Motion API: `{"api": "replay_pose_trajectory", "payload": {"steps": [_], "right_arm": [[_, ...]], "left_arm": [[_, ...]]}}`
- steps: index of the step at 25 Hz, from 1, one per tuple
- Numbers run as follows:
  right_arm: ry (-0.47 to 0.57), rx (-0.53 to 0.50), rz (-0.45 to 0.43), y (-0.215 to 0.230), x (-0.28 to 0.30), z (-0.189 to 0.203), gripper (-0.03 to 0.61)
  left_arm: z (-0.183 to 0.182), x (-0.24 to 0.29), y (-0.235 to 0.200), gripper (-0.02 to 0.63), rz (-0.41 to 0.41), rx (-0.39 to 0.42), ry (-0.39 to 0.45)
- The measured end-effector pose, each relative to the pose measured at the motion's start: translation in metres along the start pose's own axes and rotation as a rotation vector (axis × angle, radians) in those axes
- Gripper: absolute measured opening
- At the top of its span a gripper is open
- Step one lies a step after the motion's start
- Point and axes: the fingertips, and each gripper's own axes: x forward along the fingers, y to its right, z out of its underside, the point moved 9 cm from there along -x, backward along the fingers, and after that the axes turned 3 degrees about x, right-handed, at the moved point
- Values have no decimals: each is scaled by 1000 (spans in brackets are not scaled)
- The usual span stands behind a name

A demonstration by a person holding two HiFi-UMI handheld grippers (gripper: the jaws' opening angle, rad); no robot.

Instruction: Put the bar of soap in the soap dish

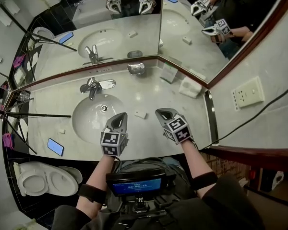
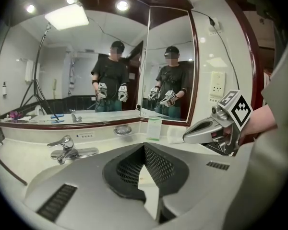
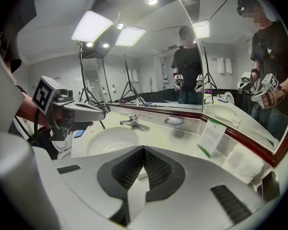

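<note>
Head view: soap (image 1: 140,114) near left tongs (image 1: 119,120)

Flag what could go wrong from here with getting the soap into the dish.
1. Both the left hand-held gripper and right hand-held gripper are shut and empty; approaching the bar of soap like this could shove it toward the sink.
2. The soap dish sits at the back by the mirror, close to a standing card; the reach there might knock the card over.
</note>
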Motion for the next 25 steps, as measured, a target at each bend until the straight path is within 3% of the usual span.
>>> {"api": "replay_pose_trajectory", "payload": {"steps": [12, 17, 20, 25], "right_arm": [[-48, -50, -12, -5, 5, 1, 20], [-155, -209, -15, -17, 25, 0, 25], [-265, -311, -61, -24, 50, 10, 139], [-413, -478, -114, -37, 92, 18, 240]], "left_arm": [[1, 4, 5, 0, -12, 53, 4], [7, 6, 3, 2, -20, 43, -6], [11, 9, 1, 0, -27, 53, -14], [21, 13, -2, 2, -42, 38, -26]]}}
